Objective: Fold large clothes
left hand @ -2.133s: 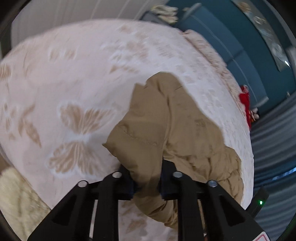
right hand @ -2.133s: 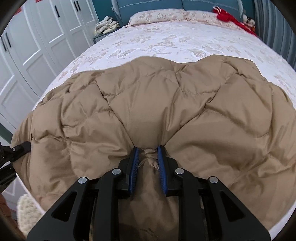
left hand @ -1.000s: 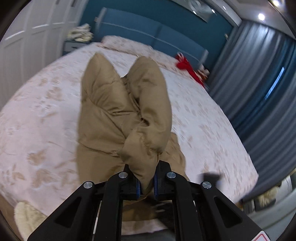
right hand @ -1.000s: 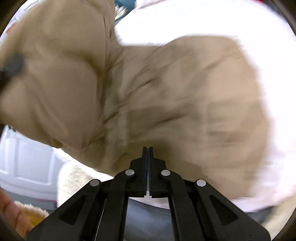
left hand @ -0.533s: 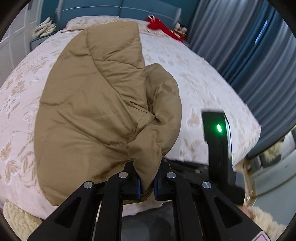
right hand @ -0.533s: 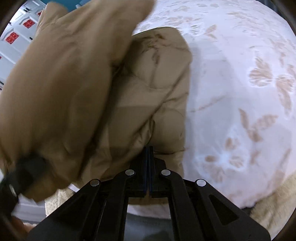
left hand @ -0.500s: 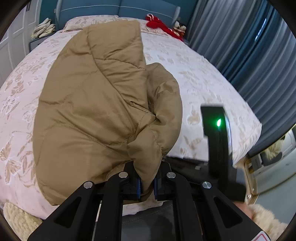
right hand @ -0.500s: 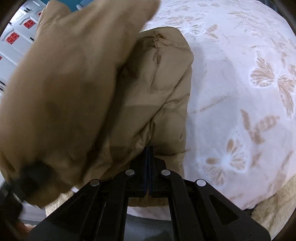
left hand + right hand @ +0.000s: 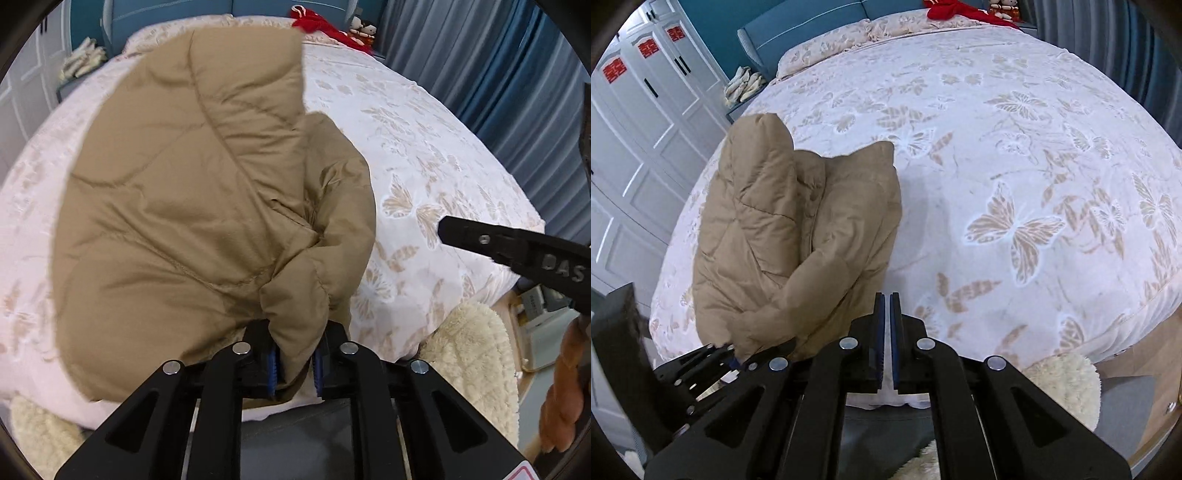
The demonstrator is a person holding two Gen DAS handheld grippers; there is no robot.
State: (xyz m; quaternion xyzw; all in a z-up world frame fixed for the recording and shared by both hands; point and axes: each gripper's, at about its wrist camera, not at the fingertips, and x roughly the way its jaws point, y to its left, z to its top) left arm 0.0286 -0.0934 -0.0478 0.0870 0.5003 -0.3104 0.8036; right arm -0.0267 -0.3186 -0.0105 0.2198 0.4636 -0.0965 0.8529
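The tan quilted jacket (image 9: 192,192) lies folded on the butterfly-print bedspread (image 9: 424,155) near the bed's foot edge, seen from the left wrist; its long axis runs from 6 o'clock, at the gripper, up toward 12 o'clock and the headboard; the upper layer is puffy, crossed by stitched seams, and a rounded fold bulges out at 3 o'clock; the left gripper (image 9: 295,363) has a lobe of the fabric between its blue pads, the jaws having just been opening yet touching the cloth on both sides; the right gripper's black finger shows at 3 o'clock, clear of the jacket.

From the right wrist, the jacket (image 9: 783,236) sits at 9 o'clock on the bedspread (image 9: 1015,147), a narrow bundle running from 7 o'clock up toward 11 o'clock, two padded layers meeting along a central crease; the right gripper (image 9: 887,339) has its jaws all but closed on nothing, just beside the jacket's near corner; the left gripper (image 9: 738,356) pinches that bundle's lower end at 8 o'clock.
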